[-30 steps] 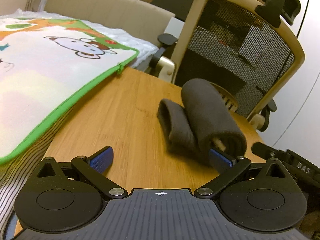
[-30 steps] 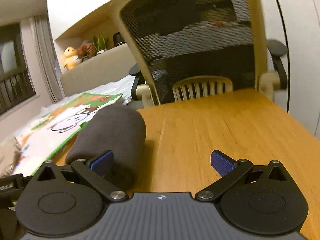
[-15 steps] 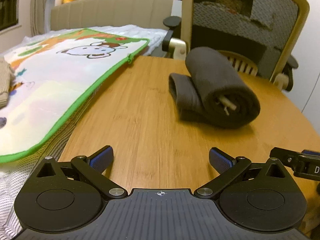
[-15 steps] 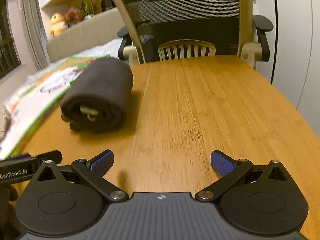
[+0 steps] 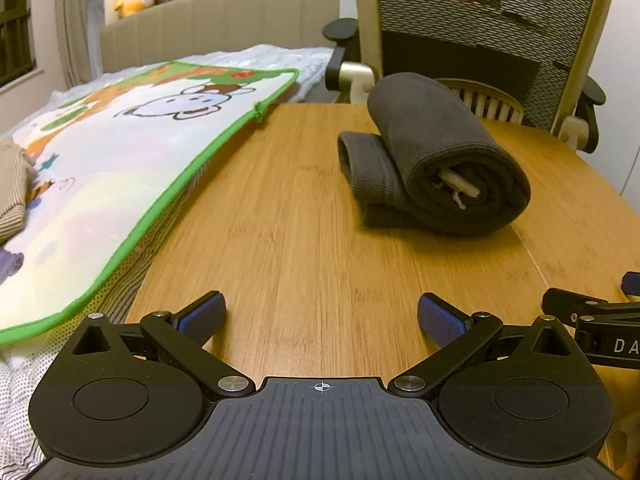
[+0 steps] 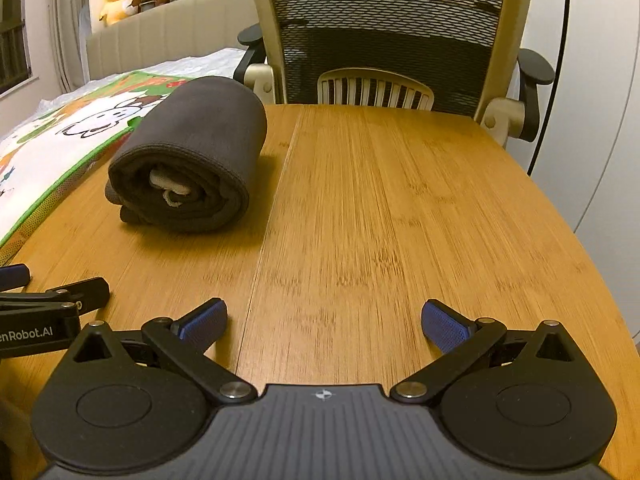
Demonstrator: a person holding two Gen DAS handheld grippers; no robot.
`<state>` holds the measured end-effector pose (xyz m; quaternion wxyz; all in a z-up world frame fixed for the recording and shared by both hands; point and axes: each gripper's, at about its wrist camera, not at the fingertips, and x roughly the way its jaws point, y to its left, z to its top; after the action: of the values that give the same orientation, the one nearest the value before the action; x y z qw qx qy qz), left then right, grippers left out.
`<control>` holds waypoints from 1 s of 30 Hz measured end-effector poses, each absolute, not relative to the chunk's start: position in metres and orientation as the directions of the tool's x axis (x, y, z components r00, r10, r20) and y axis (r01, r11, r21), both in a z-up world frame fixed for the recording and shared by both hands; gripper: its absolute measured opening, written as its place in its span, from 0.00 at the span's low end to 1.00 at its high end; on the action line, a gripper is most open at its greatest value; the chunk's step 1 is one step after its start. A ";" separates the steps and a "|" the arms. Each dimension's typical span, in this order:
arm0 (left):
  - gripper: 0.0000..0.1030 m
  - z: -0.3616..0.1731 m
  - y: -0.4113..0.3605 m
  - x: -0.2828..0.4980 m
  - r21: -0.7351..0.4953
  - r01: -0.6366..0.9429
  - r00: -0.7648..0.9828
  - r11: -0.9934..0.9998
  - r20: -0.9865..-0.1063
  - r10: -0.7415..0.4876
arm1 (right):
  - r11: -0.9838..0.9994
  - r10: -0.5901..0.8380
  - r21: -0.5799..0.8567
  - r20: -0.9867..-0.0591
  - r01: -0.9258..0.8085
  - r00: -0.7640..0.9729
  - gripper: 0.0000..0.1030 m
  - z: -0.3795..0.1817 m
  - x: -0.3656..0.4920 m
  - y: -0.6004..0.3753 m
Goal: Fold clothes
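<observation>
Rolled dark garment [image 5: 436, 156] lies on the wooden table [image 6: 400, 208]; left hand-held gripper [image 5: 320, 318] and right hand-held gripper [image 6: 324, 322] both spread apart, empty.

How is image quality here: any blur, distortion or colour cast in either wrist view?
Left wrist view: warm yellowish indoor light, the rolled dark garment sharp, the chair bowed by the fisheye. Right wrist view: same warm cast, the table grain slightly smeared, the garment throwing a soft shadow, dark corners from the lens.
</observation>
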<state>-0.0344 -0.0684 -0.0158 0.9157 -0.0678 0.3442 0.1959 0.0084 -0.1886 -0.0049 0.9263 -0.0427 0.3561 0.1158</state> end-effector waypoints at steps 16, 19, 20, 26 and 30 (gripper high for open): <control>1.00 -0.017 -0.067 -0.033 0.010 -0.407 0.686 0.913 -0.656 0.313 | 0.968 0.191 0.006 -0.669 -0.252 0.718 1.00 -0.004 0.010 -0.190; 1.00 -0.017 -0.066 -0.033 0.007 -0.407 0.688 0.914 -0.656 0.311 | 0.968 0.191 0.007 -0.669 -0.252 0.718 1.00 -0.004 0.010 -0.190; 1.00 -0.017 -0.066 -0.033 0.005 -0.407 0.689 0.914 -0.655 0.310 | 0.968 0.191 0.007 -0.669 -0.252 0.718 1.00 -0.004 0.010 -0.190; 1.00 -0.017 -0.065 -0.033 0.004 -0.407 0.689 0.913 -0.655 0.310 | 0.968 0.190 0.007 -0.669 -0.250 0.718 1.00 -0.004 0.009 -0.189; 1.00 -0.017 -0.066 -0.033 0.004 -0.408 0.688 0.913 -0.655 0.311 | 0.969 0.190 0.007 -0.669 -0.249 0.719 1.00 -0.004 0.009 -0.189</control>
<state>-0.0328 -0.0659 -0.0170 0.9161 -0.0711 0.3424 0.1963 0.0091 -0.1892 -0.0038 0.9260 -0.0415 0.3559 0.1184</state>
